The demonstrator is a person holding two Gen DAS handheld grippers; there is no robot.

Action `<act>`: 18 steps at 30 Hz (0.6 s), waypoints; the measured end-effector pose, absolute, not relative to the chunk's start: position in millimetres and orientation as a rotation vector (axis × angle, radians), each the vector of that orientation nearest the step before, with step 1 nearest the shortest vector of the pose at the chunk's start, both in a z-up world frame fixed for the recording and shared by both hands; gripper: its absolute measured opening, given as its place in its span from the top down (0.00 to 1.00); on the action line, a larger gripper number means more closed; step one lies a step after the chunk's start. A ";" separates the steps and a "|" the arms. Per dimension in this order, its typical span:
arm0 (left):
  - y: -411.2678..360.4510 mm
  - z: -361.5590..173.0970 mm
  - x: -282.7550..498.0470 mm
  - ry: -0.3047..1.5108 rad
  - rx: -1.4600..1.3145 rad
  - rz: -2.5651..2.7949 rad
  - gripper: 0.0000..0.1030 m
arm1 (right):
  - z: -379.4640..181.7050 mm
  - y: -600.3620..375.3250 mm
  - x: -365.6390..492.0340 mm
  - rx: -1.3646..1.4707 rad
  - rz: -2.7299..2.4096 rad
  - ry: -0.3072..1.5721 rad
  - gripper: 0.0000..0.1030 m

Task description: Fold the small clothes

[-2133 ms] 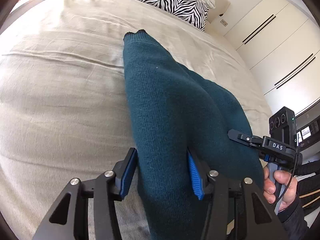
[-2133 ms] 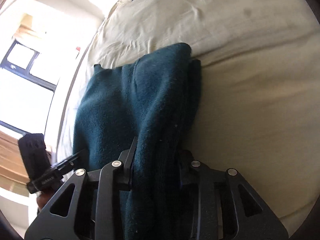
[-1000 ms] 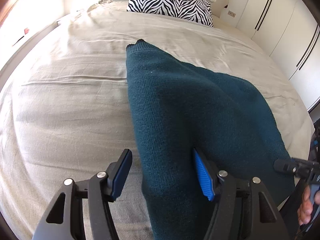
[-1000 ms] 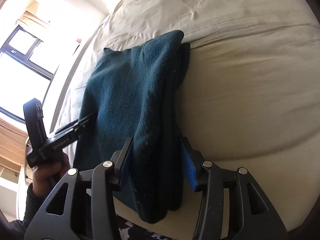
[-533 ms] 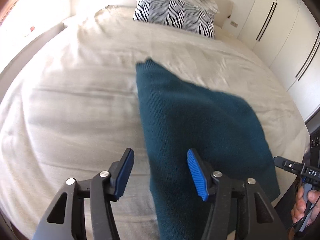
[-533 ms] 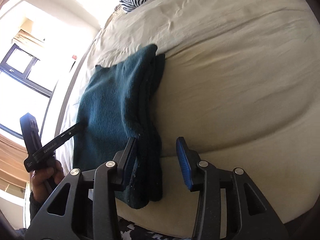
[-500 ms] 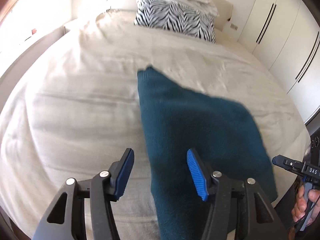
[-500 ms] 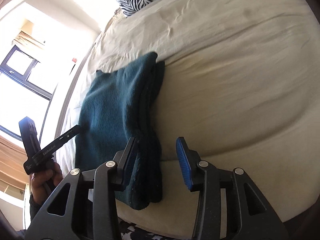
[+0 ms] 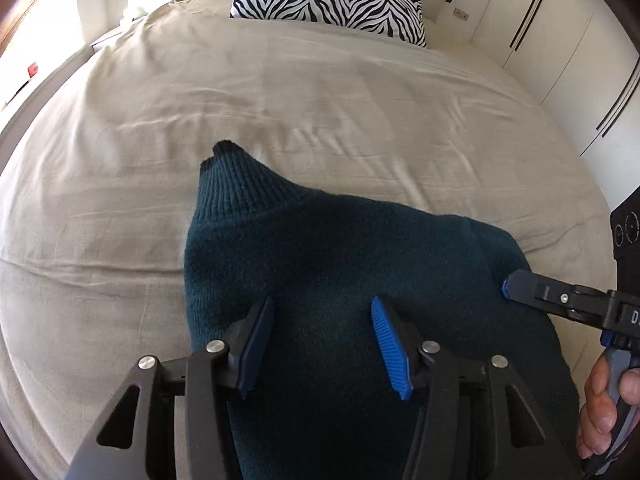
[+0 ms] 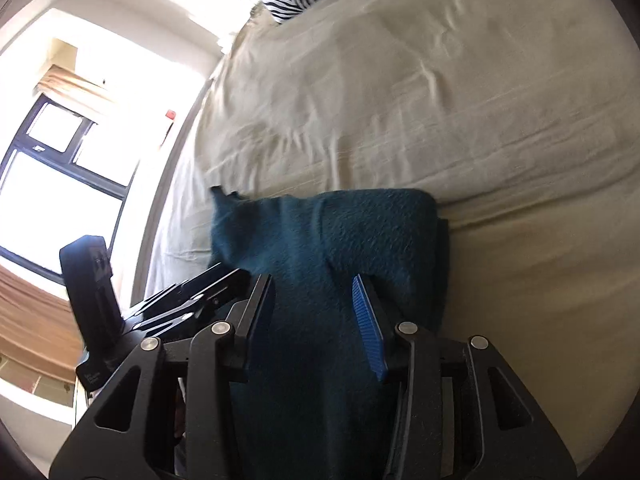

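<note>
One dark teal knitted sweater (image 9: 340, 280) lies folded at the near edge of the bed (image 9: 200, 92), its ribbed cuff (image 9: 236, 184) pointing toward the far end and its thick folded edge (image 10: 436, 240) on the right side. Two grippers work it. The left gripper (image 9: 322, 340) sits over the near part of the knit with its two blue-padded fingers (image 9: 390, 344) spread apart, cloth bulging up between them but not pinched. The right gripper (image 10: 316, 320) is likewise over the sweater near its right side, its two fingers (image 10: 368, 328) spread wide with fabric lying between them. In the left wrist view the right gripper's tip (image 9: 516, 286) touches the sweater's right edge, and the person's right hand (image 9: 608, 400) grips its handle at the lower right. The bed carries one beige sheet, lightly creased, and one zebra-striped pillow (image 9: 332, 0) at its far end. White wardrobe doors (image 9: 560, 40) stand on the right, and one dark-framed window (image 10: 52, 184) is on the left.
</note>
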State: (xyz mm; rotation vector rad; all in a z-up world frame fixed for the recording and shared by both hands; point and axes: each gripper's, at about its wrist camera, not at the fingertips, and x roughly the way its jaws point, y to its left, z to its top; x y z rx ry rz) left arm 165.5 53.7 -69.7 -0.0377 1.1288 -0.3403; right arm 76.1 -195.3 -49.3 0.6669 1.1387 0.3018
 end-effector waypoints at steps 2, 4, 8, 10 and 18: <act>52.7 -78.2 171.3 1.135 -0.030 -0.326 0.45 | -57.1 -196.7 84.6 0.678 0.313 1.127 0.70; 45.9 -86.0 175.9 1.126 0.019 -0.309 0.43 | -60.0 -195.2 93.8 0.651 0.309 1.120 0.72; 42.0 -91.8 180.0 1.109 0.048 -0.299 0.41 | -70.2 -195.2 107.7 0.589 0.280 1.109 0.87; 46.9 -92.6 181.2 1.109 0.014 -0.319 0.41 | -75.6 -205.1 109.6 0.647 0.271 1.122 0.97; 70.1 -58.4 154.0 1.074 -0.115 -0.343 0.44 | -16.5 -196.4 30.0 0.686 0.341 1.014 0.91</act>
